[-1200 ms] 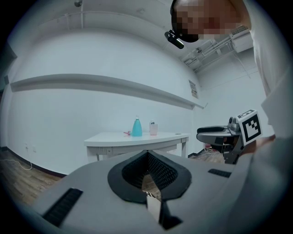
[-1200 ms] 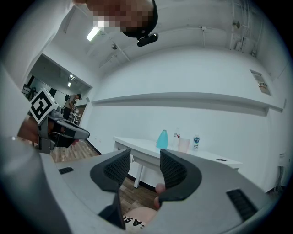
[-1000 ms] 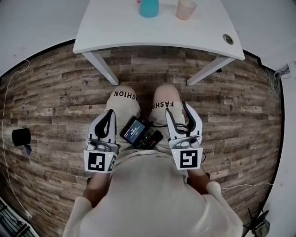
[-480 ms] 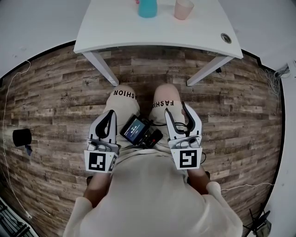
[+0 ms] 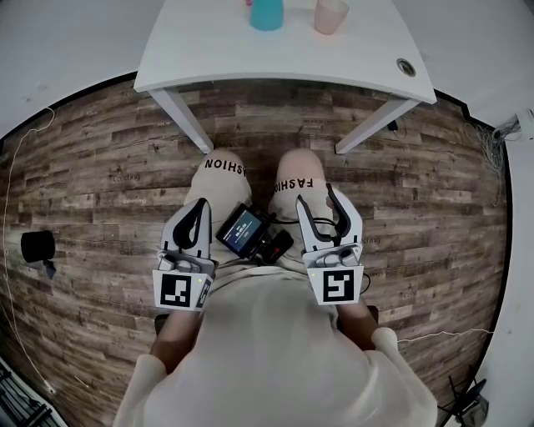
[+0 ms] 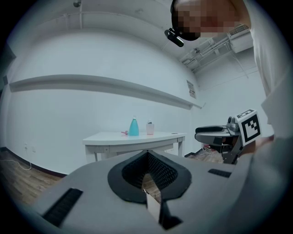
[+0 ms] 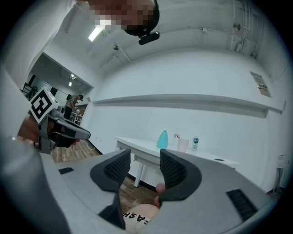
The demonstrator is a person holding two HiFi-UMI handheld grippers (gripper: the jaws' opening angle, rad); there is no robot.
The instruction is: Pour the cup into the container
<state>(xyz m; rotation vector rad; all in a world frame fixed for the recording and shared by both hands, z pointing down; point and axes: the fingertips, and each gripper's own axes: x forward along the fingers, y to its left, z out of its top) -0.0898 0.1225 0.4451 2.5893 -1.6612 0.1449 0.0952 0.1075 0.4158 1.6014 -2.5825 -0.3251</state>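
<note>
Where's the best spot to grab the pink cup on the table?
Probably around the middle of the pink cup, on its side wall, coming level from the near side or its right. It stands upright, mouth up, so a side pinch keeps it level, and the teal container stands on its left.

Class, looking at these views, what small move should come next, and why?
Probably reach the right gripper forward toward the pink cup: its jaws stand apart and empty above the person's legs, while cup and teal container stand on the white table ahead.
</note>
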